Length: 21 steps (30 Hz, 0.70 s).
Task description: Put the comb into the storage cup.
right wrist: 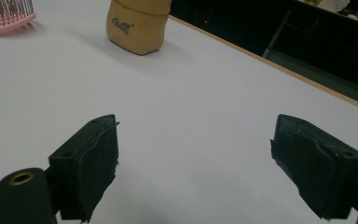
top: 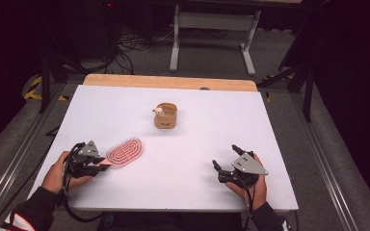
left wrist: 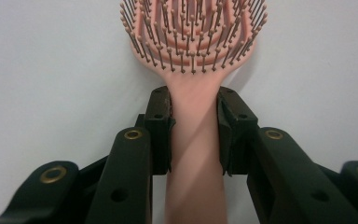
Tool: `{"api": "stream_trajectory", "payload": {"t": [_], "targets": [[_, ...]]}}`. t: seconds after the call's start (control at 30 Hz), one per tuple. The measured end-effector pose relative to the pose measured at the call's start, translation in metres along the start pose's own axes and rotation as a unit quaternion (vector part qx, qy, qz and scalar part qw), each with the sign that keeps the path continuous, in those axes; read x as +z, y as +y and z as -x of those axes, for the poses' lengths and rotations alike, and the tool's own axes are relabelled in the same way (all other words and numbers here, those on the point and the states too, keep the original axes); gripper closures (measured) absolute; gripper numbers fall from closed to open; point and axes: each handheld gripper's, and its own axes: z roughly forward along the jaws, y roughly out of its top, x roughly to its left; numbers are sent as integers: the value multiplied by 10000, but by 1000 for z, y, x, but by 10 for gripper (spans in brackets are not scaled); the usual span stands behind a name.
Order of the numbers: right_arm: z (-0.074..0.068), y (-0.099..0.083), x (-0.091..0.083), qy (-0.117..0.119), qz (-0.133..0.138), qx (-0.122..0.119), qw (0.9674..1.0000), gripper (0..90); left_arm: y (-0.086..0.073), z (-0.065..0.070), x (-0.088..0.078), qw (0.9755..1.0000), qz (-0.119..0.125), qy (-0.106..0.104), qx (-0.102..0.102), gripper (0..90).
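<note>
The left tool [left wrist: 193, 126] is clamping the handle of a light, stiff pink hairbrush [top: 125, 151] lying near-left on the table [top: 197, 144]; the right tool [right wrist: 193, 168] is sitting spread, empty.

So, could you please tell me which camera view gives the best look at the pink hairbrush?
The left gripper view: the hairbrush sits close up, its bristles distinct and its handle clamped in the left tool. The high view shows the whole brush small, lying on the white table. The right gripper view catches just an edge of its head at the top left corner.
</note>
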Motion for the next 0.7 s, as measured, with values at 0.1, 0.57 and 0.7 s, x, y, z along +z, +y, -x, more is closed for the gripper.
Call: {"api": "stream_trajectory", "payload": {"t": [0.1,0.57,0.7], "targets": [[0,0,-1,-4,16,-6,10000,153,0,0,-3,9992,279,276,-23,696],[4,1,-4,-121,128,130,9998,159,-5,5,-28,9824,1579,999,-51,696],[7,2,-4,-107,146,248,9995,122,-4,10,-33,9744,1906,1192,-53,696]]}}
